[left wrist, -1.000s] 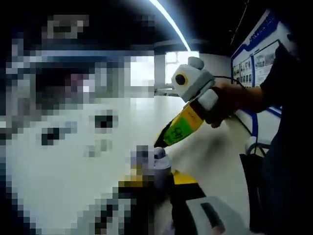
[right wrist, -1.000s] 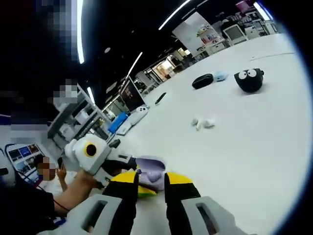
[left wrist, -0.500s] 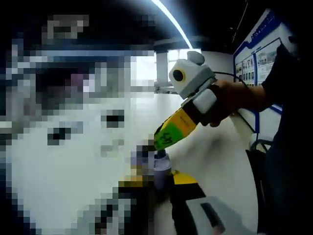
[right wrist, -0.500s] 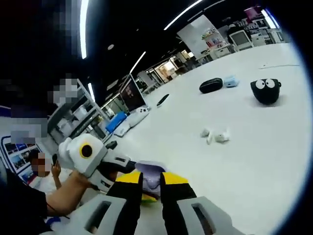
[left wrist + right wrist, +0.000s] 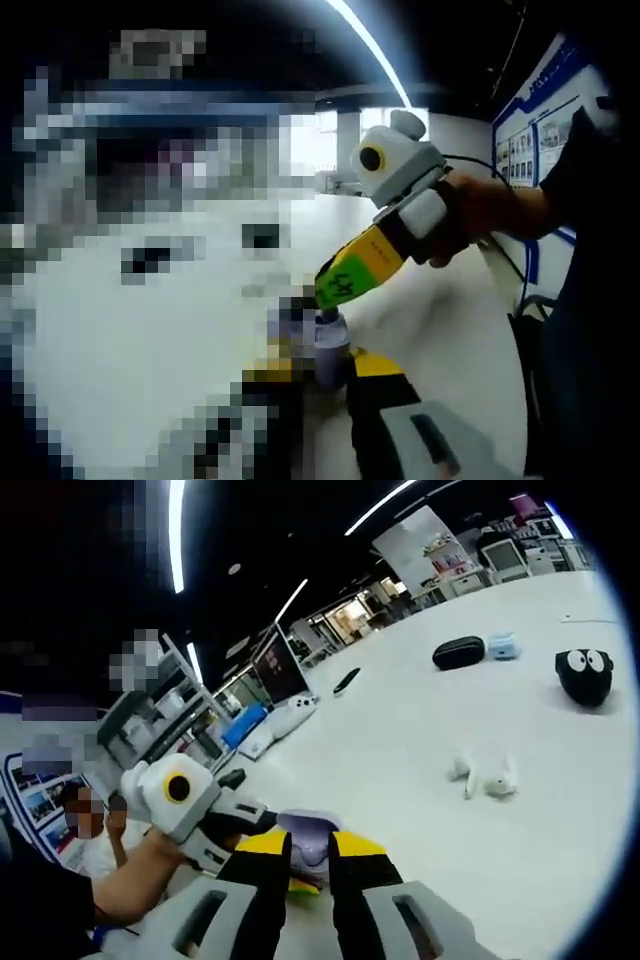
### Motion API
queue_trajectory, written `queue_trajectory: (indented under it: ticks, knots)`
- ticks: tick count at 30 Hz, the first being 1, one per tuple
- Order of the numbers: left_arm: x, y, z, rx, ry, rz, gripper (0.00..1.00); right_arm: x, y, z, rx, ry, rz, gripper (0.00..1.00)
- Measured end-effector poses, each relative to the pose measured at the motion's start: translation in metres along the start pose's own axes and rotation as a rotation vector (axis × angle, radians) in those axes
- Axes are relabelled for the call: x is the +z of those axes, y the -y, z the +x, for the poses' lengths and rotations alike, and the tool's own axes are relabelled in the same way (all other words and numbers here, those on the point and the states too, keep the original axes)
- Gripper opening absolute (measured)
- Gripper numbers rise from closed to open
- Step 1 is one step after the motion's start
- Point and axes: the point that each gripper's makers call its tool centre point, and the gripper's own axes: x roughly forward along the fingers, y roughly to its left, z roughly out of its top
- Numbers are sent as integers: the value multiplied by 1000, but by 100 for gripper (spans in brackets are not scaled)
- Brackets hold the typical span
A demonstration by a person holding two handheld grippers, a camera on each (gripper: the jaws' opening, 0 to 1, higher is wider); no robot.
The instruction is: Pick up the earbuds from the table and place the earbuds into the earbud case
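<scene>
— Earbuds (image 5: 482, 779)?
— Two white ones, loose on the white counter (image 5: 400, 750), well apart from the lilac earbud case (image 5: 308, 838).
— And the case?
— Clamped upright in the left gripper (image 5: 318, 362), lid open, presumably steadied for loading.
— Right gripper (image 5: 310, 855)?
— Nearly closed, tips just above the case opening; contents impossible to tell, likely seating something.
</scene>
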Motion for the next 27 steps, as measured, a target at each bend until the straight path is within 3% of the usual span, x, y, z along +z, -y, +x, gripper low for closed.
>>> queue_trajectory:
  ticks: [6, 11, 16, 20, 23, 27]
  knots:
    - [3, -10, -5, 7, 7, 11, 18, 9, -2, 9, 4, 11, -3, 15]
    - [-6, -14, -12, 26, 19, -14, 18, 4, -5, 21, 16, -10, -12, 15]
    - [-15, -17, -19, 55, 20, -38, 18, -5, -11, 19, 18, -31, -59, 17]
    - [-17, -18, -23, 72, 37, -57, 18, -25, -25, 8, 22, -102, -192, 17]
    - [-18, -17, -25, 79, 45, -66, 18, -51, -34, 2, -1, -179, -346, 18]
    - [-20, -15, -26, 85, 55, -73, 18, -72, -42, 7, -22, -211, -464, 23]
